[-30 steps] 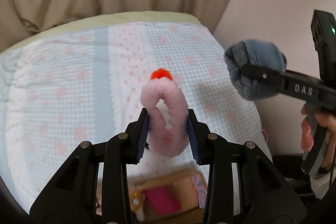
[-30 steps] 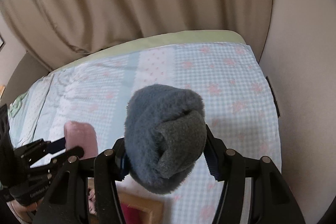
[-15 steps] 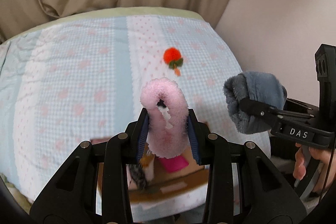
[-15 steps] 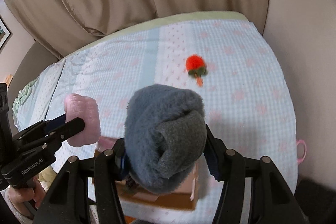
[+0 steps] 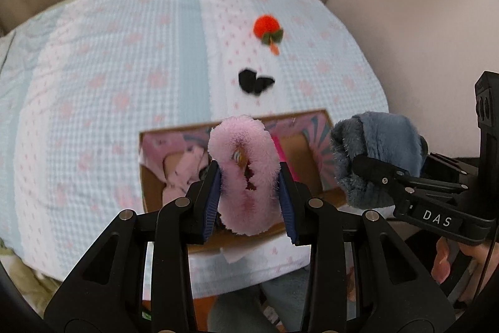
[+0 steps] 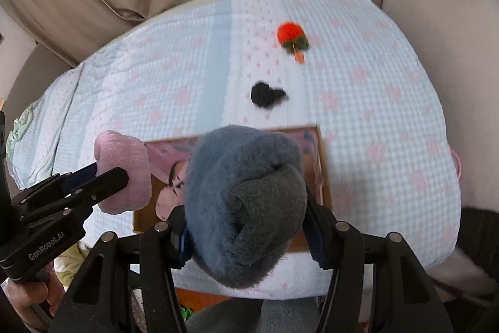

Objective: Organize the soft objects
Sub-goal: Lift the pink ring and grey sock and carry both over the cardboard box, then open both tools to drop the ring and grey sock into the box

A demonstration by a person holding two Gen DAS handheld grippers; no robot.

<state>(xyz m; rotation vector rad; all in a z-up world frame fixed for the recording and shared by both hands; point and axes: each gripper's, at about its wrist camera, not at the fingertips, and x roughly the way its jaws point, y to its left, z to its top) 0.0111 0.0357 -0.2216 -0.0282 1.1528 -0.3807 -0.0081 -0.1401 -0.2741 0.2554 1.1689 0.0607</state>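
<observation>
Behind the two held items, much of a cardboard box (image 5: 307,145) is hidden; its contents are blurred, and only pink cloth and a magenta patch can be made out. A fluffy pink ring-shaped scrunchie (image 5: 244,177) is clamped between the fingers of the left gripper (image 5: 249,202), above the box. A plush grey-blue rolled piece (image 6: 246,198), darker grey at its folded end, is squeezed by the right gripper (image 6: 249,242), also over the box. On the bed's blue-and-pink checked blanket (image 6: 389,89), a red pom-pom (image 6: 290,31) with green leaves and a black fuzzy item (image 6: 265,94) are seen beyond the box, well apart from it.
</observation>
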